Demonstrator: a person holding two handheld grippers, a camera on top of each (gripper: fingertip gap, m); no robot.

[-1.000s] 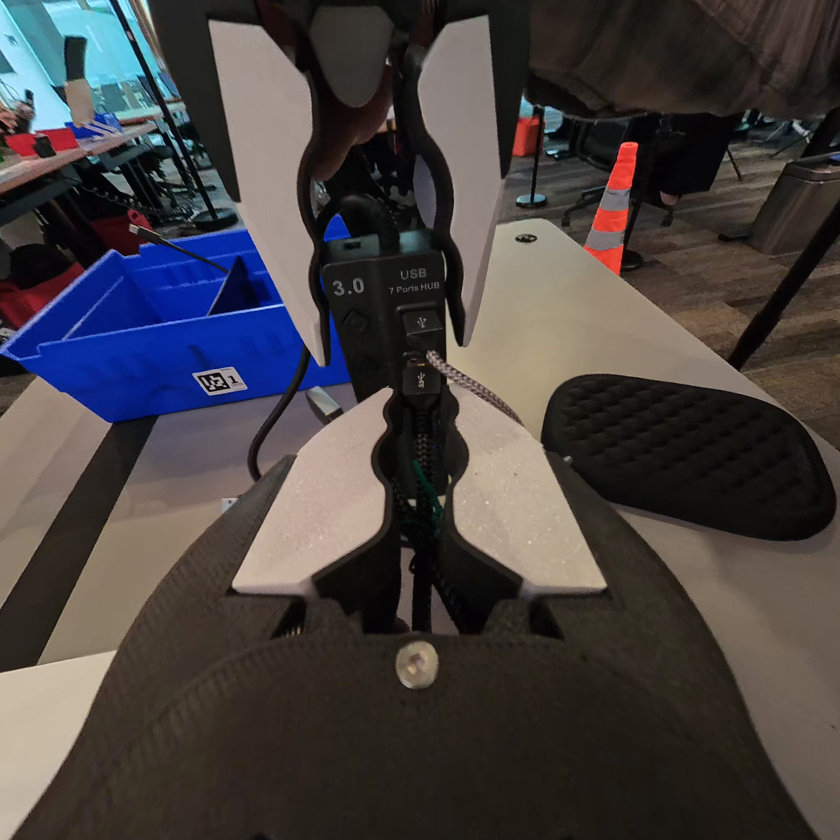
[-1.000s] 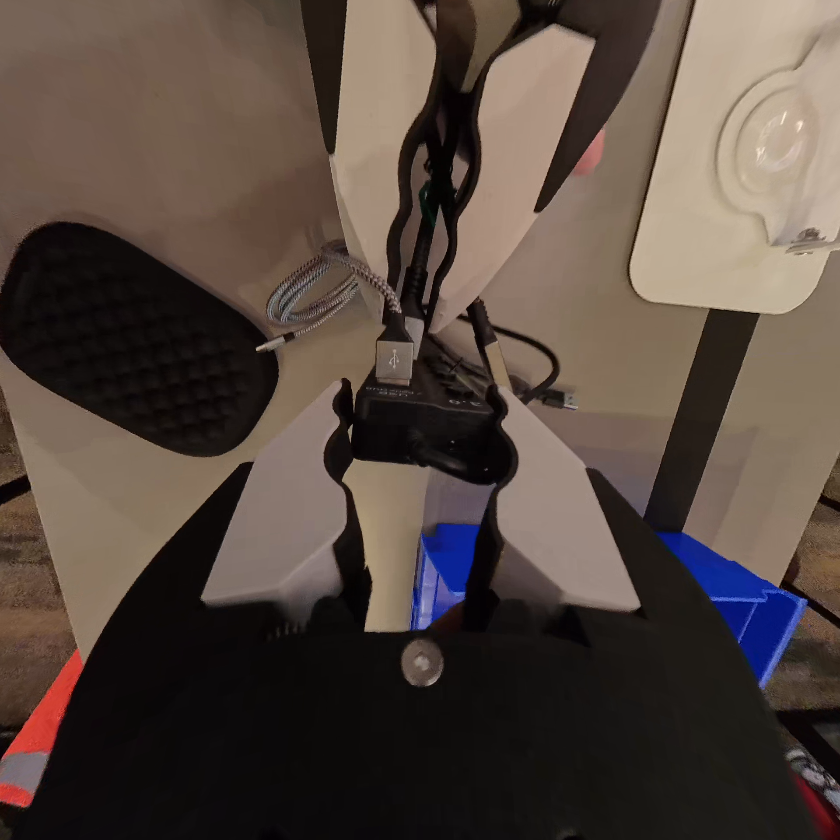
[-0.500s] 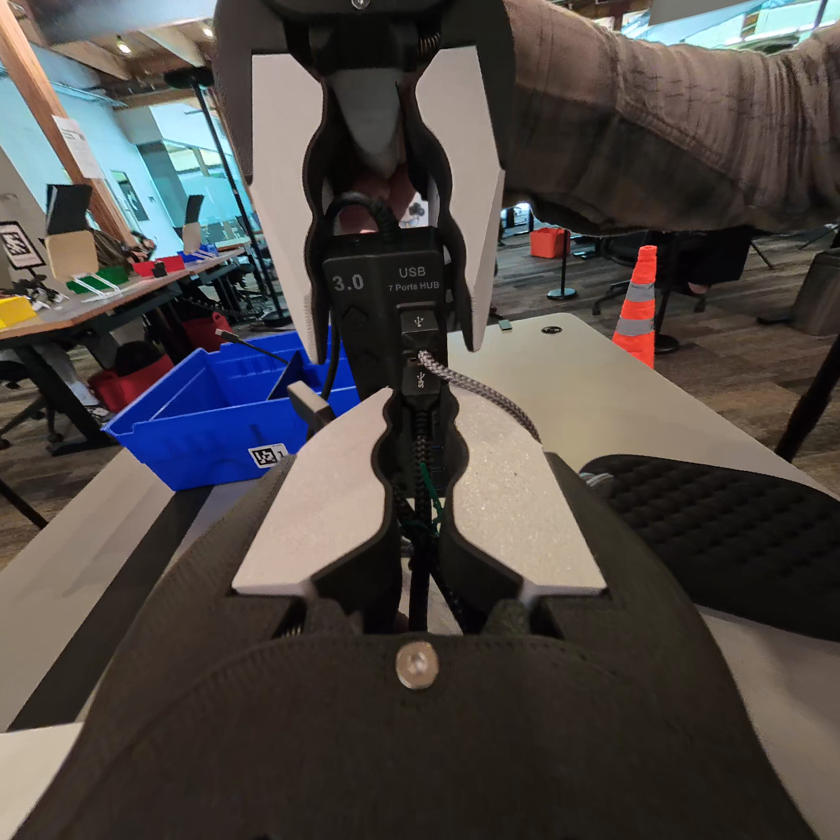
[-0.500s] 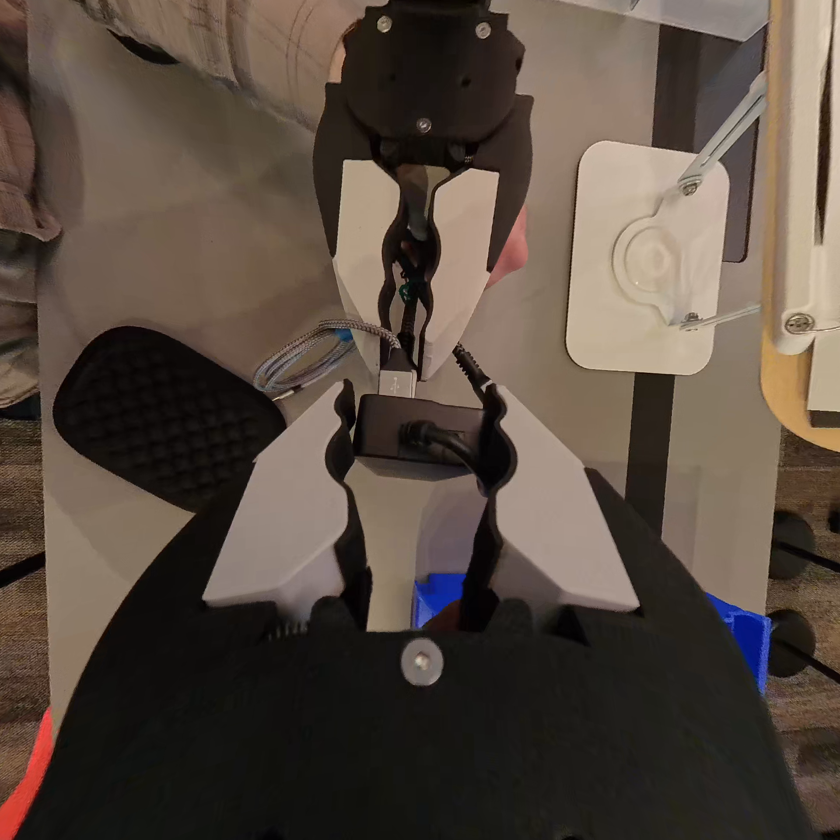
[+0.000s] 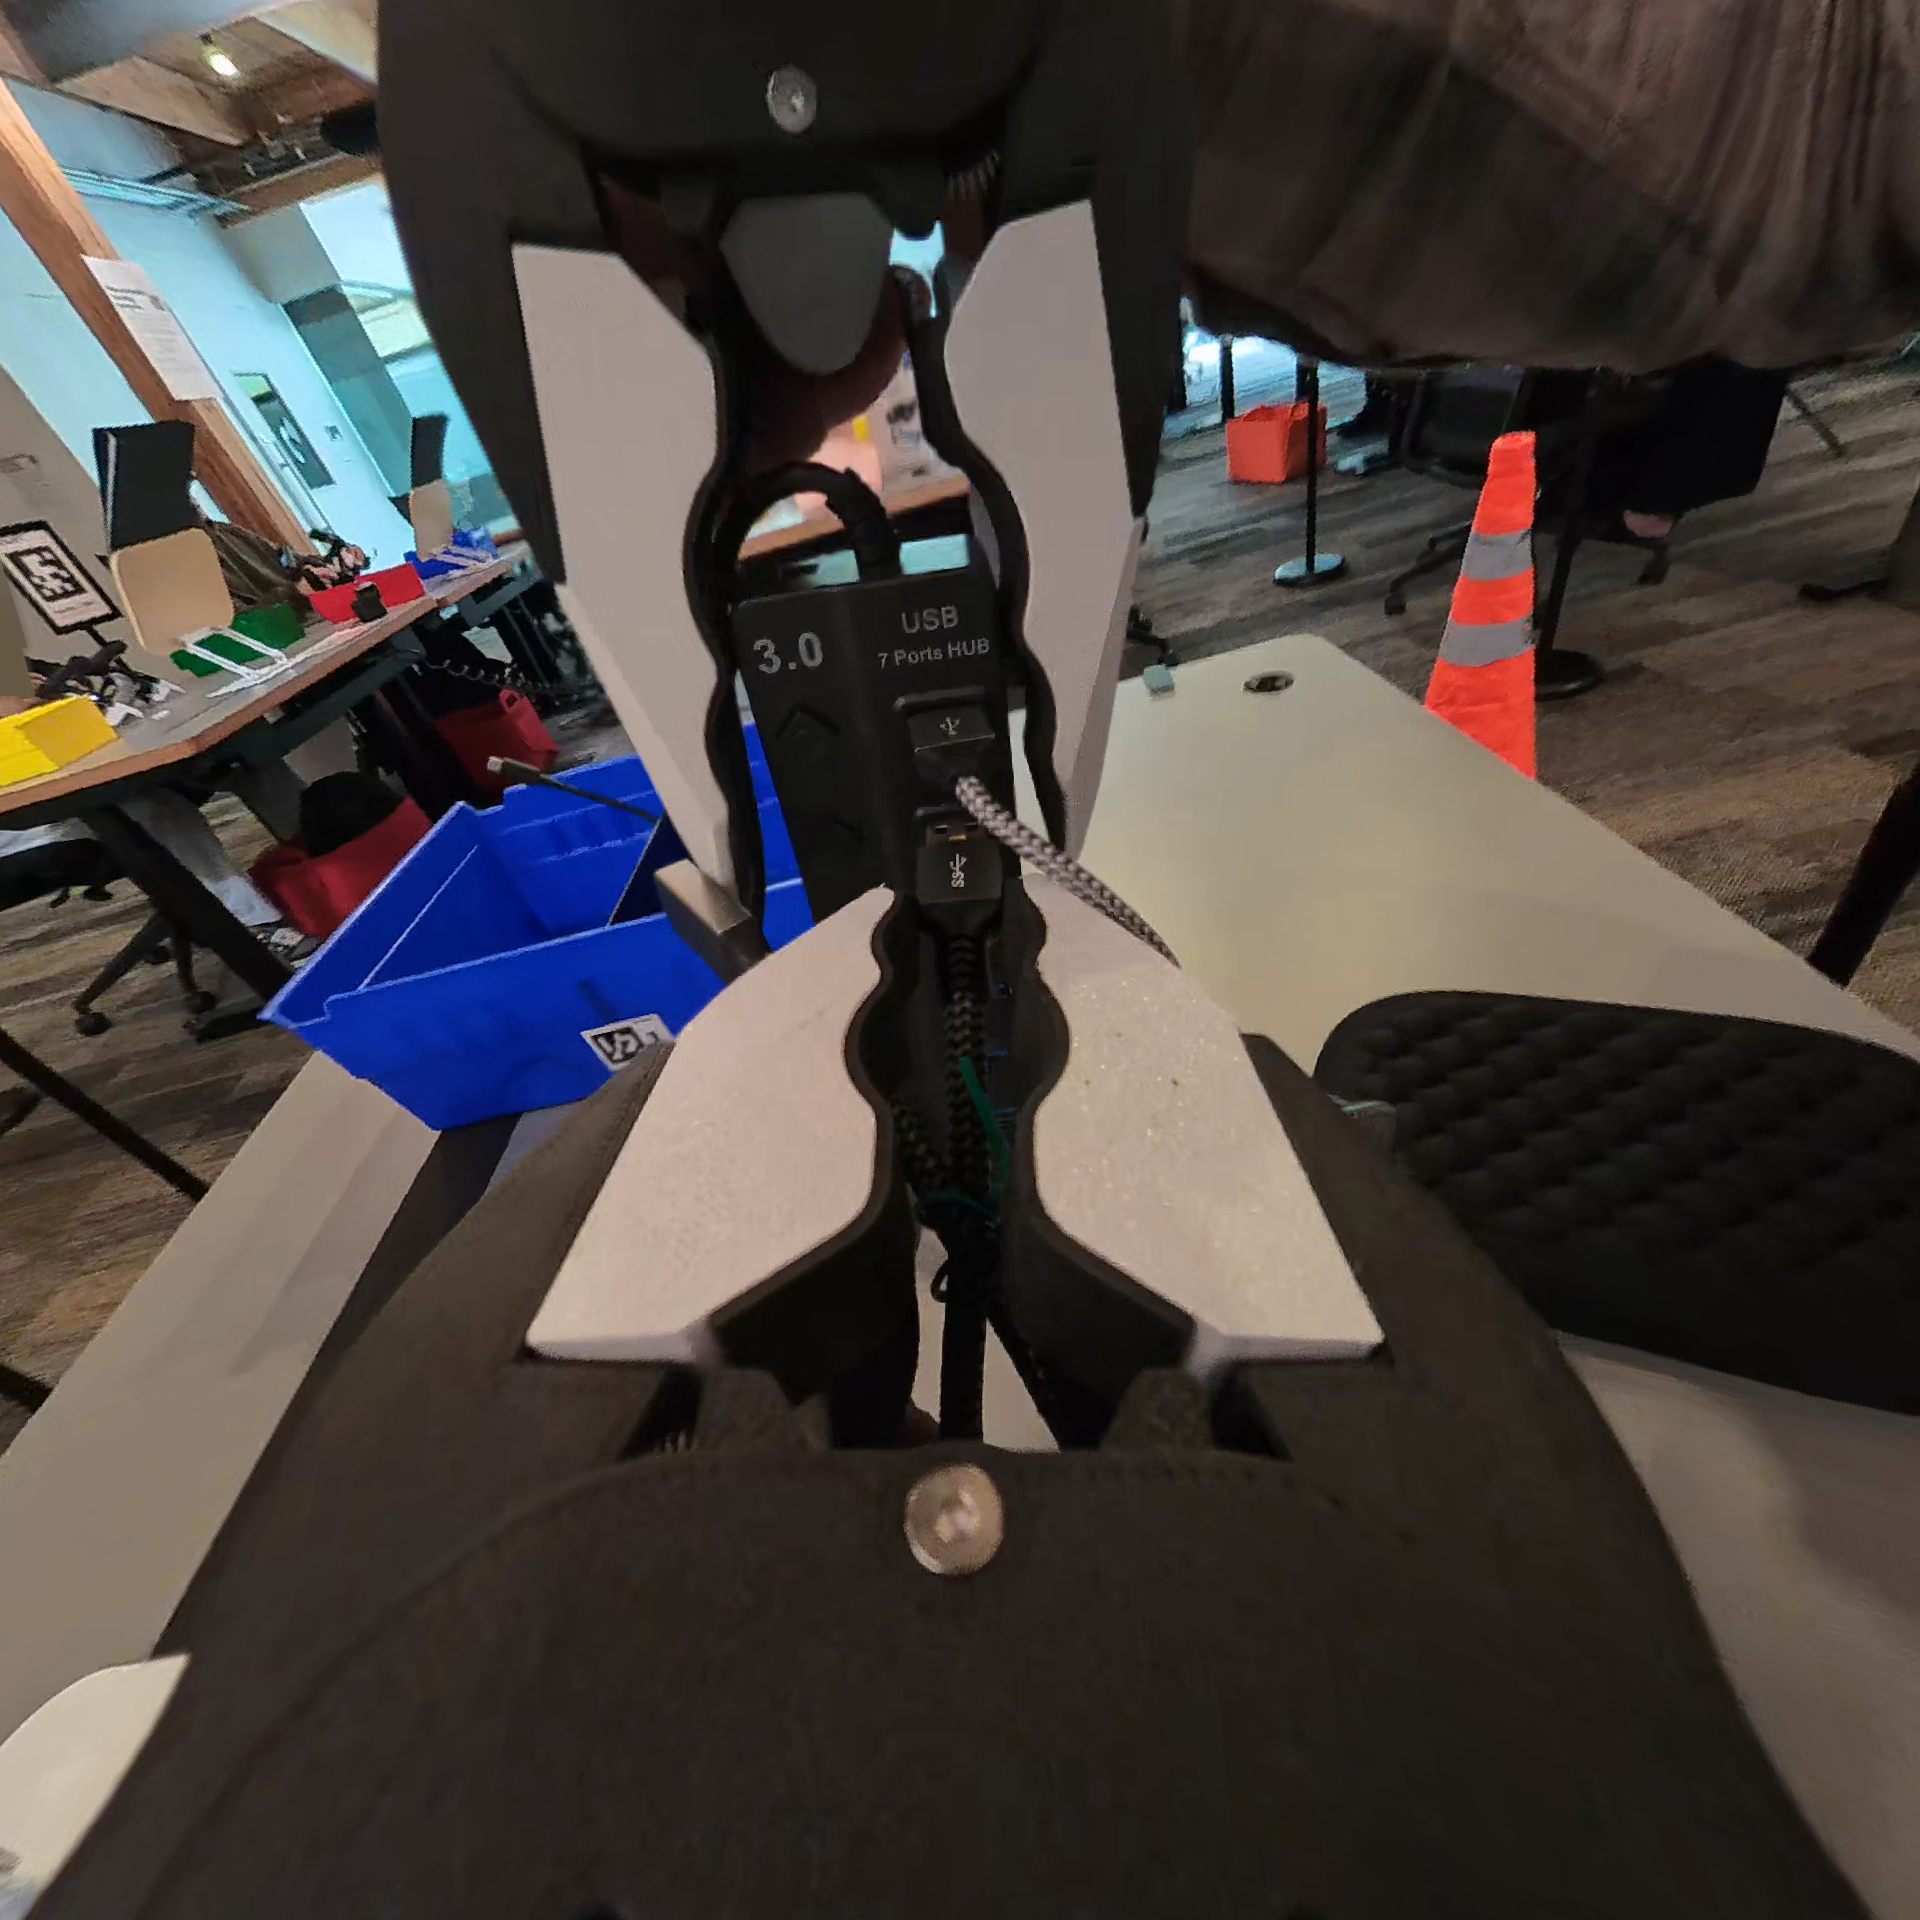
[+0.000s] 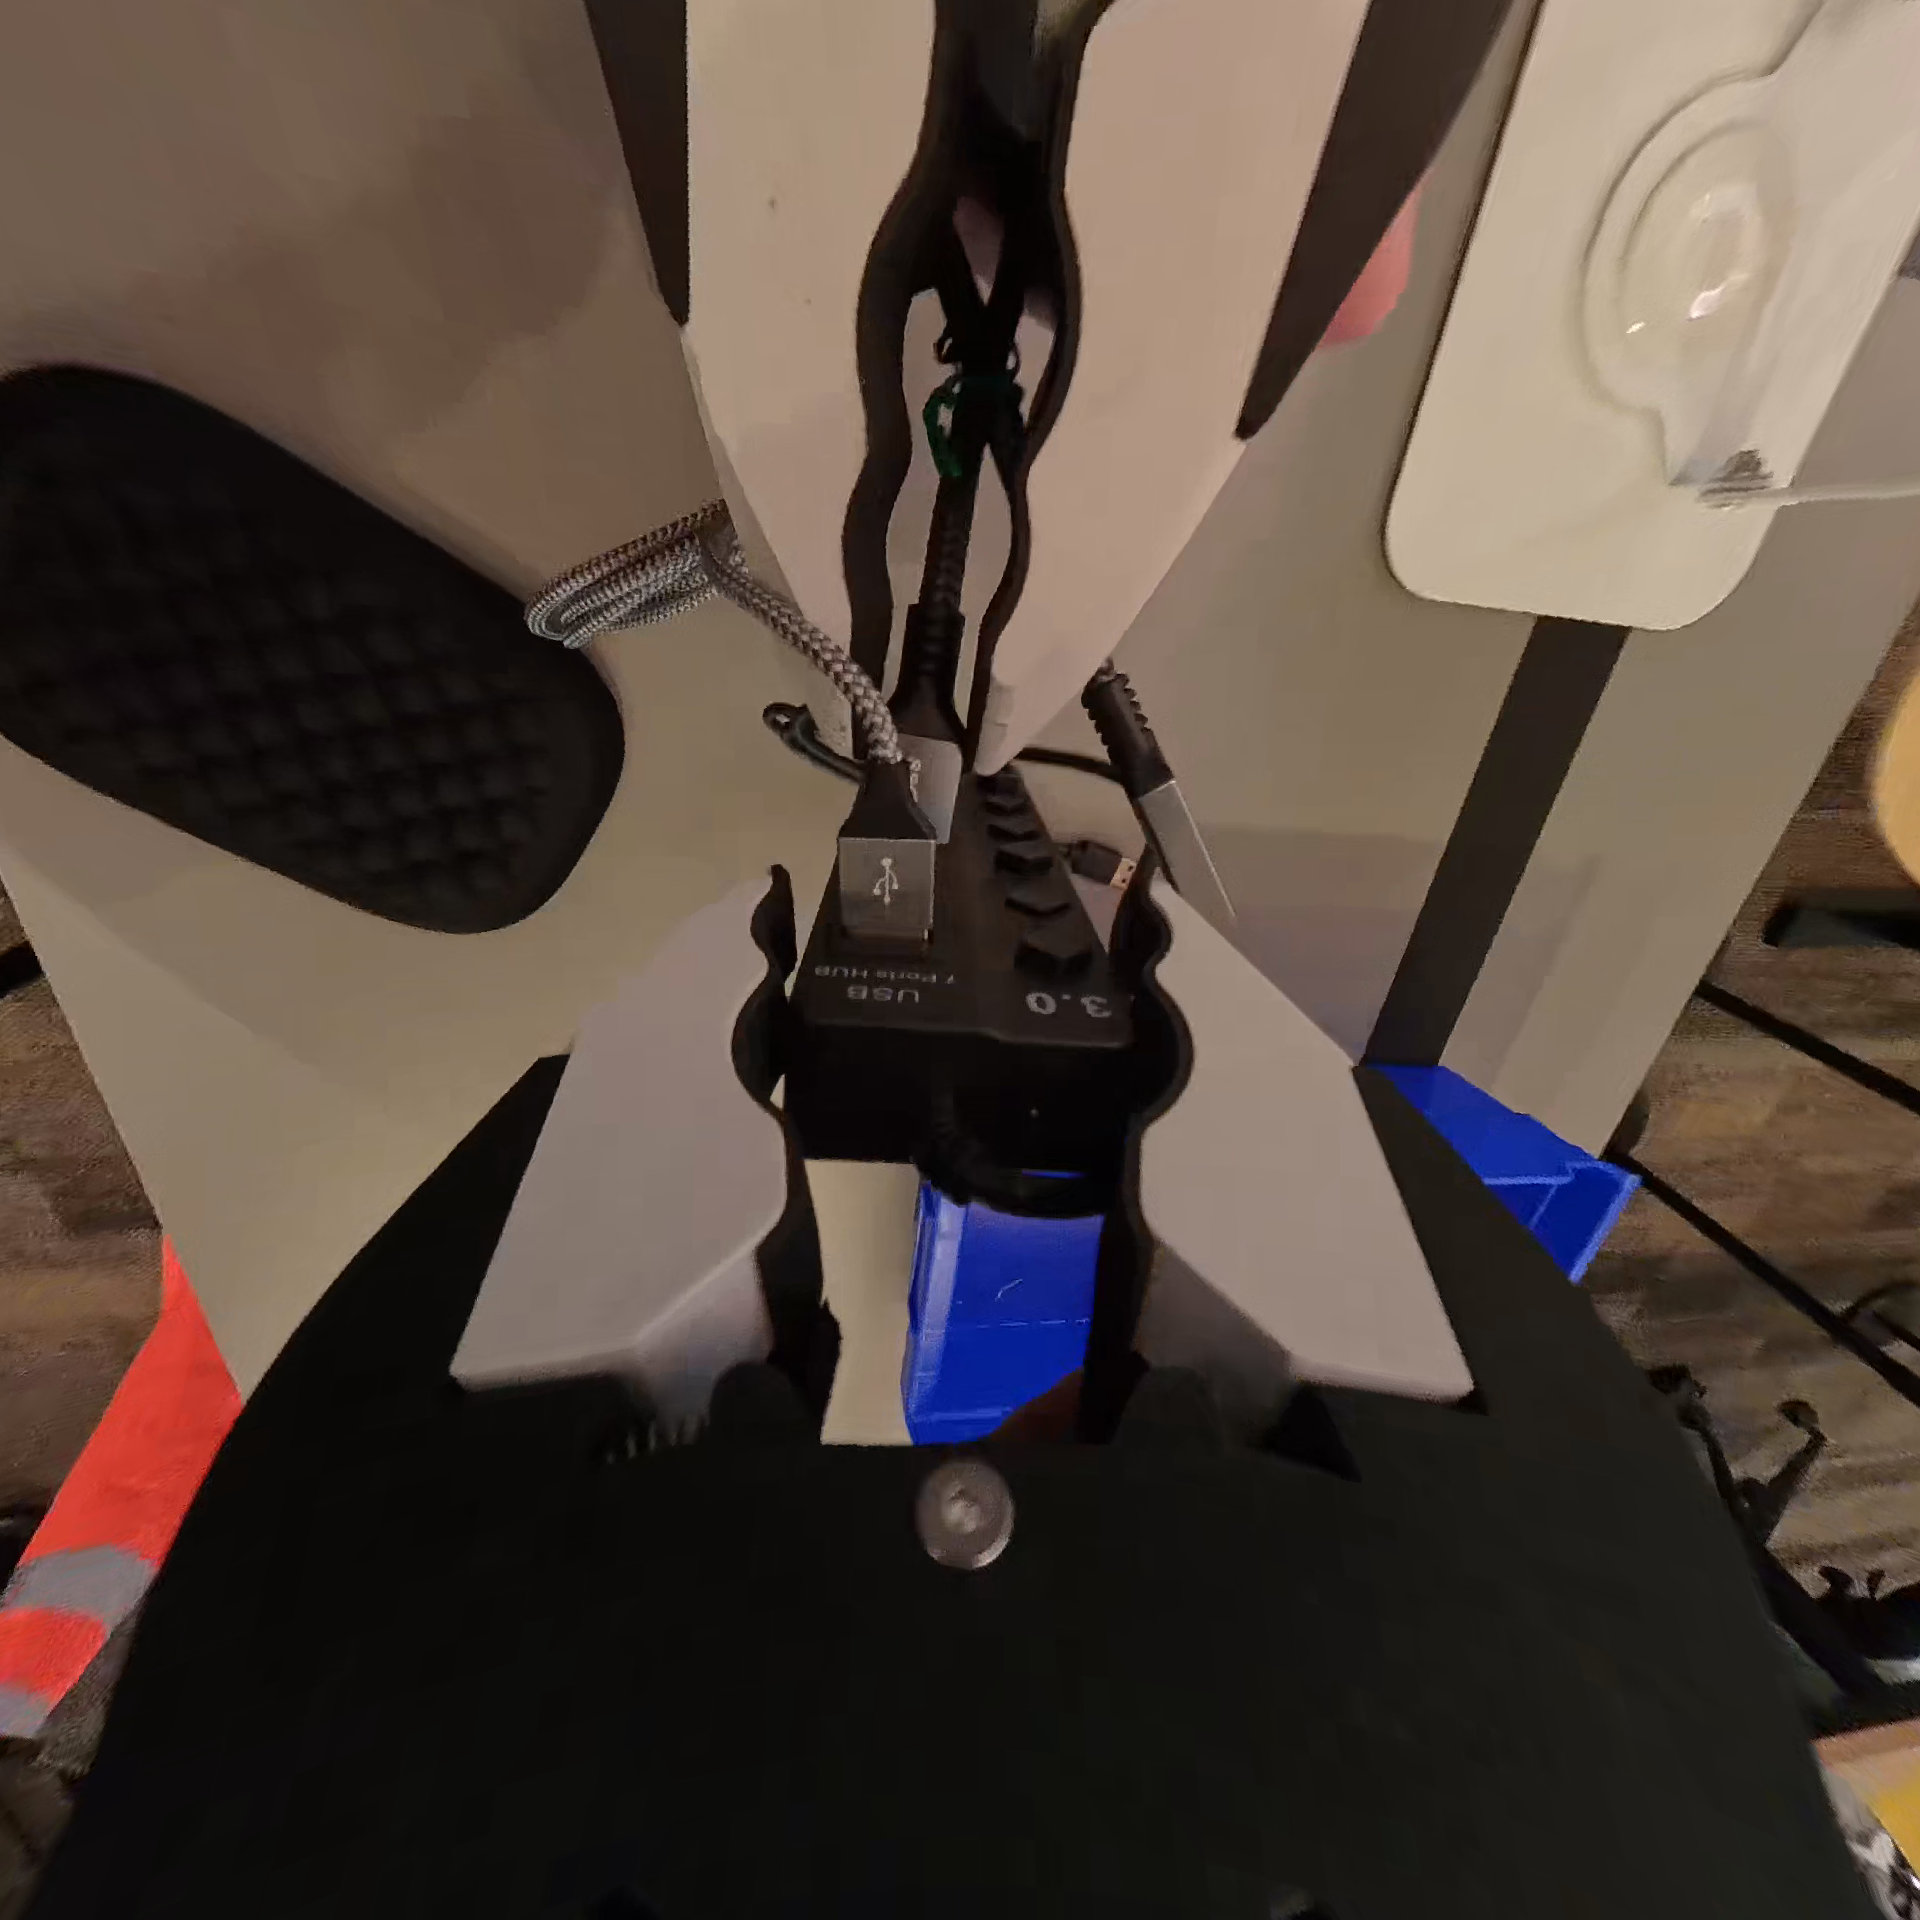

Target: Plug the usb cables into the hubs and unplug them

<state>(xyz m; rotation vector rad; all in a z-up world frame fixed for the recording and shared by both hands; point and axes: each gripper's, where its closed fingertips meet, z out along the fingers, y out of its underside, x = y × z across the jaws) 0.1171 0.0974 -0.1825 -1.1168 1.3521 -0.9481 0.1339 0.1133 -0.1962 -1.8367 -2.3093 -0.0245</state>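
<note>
- The left gripper point(image 5: 958, 914) is pinched on a black braided cable point(image 5: 961, 997), just behind its plug point(image 5: 956, 868).
- That plug sits at the second port of the black hub point(image 5: 873, 717); whether it is fully seated cannot be told.
- The right gripper point(image 6: 961, 982) is clamped on the hub's end, where the hub's own cord point(image 6: 961, 1153) comes out.
- The hub is held in the air above the tabletop point(image 5: 1351, 831), between the two grippers, which face each other.
- A grey braided cable point(image 6: 800, 644) is plugged into the port nearest the right gripper; its slack lies coiled on the tabletop beside a black quilted pad point(image 6: 260, 665).
- A blue bin point(image 5: 499, 956) stands at the tabletop's far left edge in the left wrist view.
- A white plate point(image 6: 1662, 364) lies on the tabletop, well apart from the pad.
- An orange cone point(image 5: 1491, 613) stands on the floor past the tabletop's far right corner.
</note>
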